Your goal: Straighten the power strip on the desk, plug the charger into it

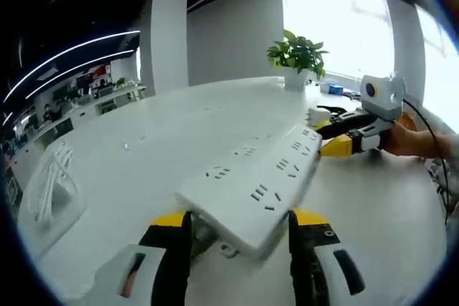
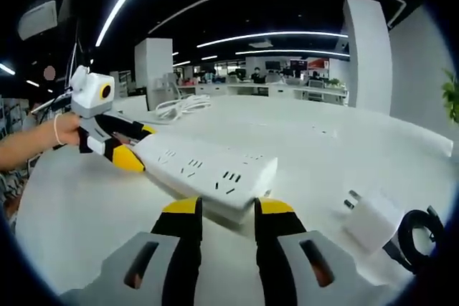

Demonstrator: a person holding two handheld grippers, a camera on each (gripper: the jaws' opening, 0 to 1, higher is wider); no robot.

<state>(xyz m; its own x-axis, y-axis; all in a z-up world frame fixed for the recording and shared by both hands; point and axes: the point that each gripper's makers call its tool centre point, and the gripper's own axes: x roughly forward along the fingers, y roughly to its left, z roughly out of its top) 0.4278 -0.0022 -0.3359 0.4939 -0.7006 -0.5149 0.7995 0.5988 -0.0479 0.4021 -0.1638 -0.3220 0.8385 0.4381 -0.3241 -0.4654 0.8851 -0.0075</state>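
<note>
White power strip point(image 1: 262, 188) clamped at opposite ends between both grippers' jaws, left gripper point(image 1: 240, 238) and right gripper point(image 2: 227, 223). Charger point(image 2: 371, 222) lies right of the right jaws. Open table point(image 1: 158, 137) ahead.

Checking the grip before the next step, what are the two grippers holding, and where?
Both hold the power strip: the left gripper clamps one end, the right gripper the opposite end.

Left gripper point(image 1: 240, 249): two black jaws with yellow caps at the base, set on pale grey housings; the left housing bears a dark slot with an orange insert, the right a plain dark slot and a small screw. Right gripper point(image 2: 227, 238): same black jaws, yellow caps, grey housings with dark oblong slots; seen from the left gripper view, a black cable trails behind it
</note>
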